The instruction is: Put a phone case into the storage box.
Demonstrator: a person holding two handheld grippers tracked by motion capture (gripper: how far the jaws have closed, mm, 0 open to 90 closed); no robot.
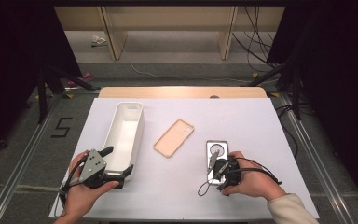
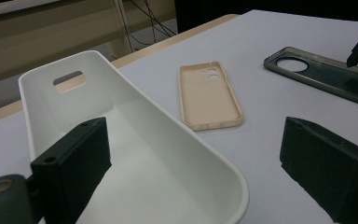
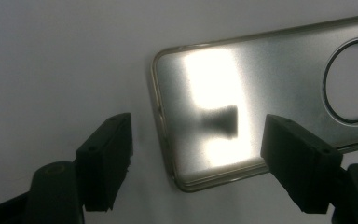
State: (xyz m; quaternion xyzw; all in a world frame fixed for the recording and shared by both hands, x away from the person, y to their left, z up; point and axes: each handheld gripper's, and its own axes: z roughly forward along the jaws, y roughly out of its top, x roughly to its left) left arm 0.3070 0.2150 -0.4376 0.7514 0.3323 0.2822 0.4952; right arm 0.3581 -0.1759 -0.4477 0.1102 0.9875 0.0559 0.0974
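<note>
One painted "5" (image 1: 62,127) on floor (image 1: 23,140)

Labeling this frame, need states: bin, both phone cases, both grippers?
Bin: upright, empty, near rim between the left gripper's jaws.
Beige case: inside up, empty, untouched.
Grey case: flat, empty, near end between the right gripper's jaws, not gripped.
Left gripper: open.
Right gripper: open.

Bright tabletop, dark surroundings, glare on grey case (image 3: 242,107), soft focus
</note>
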